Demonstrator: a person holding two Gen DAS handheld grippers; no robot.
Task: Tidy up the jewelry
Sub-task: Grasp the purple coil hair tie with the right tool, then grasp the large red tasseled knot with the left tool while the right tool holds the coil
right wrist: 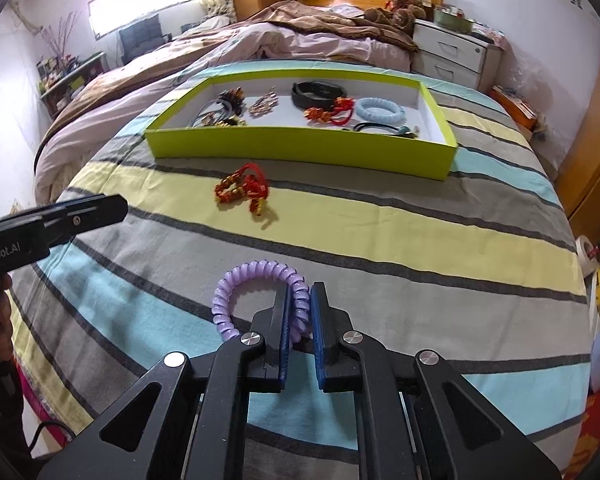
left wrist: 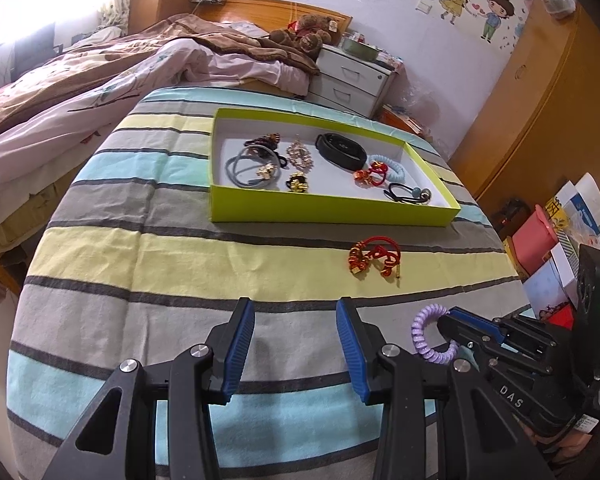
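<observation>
A lime-green box [left wrist: 332, 212] [right wrist: 300, 152] with a white floor lies on the striped cloth and holds several hair ties, bracelets and a black band [left wrist: 340, 148]. A red and gold bracelet [left wrist: 374, 258] [right wrist: 242, 190] lies on the cloth in front of the box. My right gripper [right wrist: 300, 304] is shut on a purple spiral hair tie [right wrist: 256, 272], held just above the cloth; it also shows in the left wrist view [left wrist: 430, 336]. My left gripper [left wrist: 296, 312] is open and empty above the cloth, near the front edge.
The striped cloth [left wrist: 180, 248] covers a table. A bed with pink and brown bedding [left wrist: 100, 80] lies beyond and left. A white nightstand [left wrist: 352, 76], a wooden wardrobe [left wrist: 540, 128] and boxes [left wrist: 548, 248] stand to the right.
</observation>
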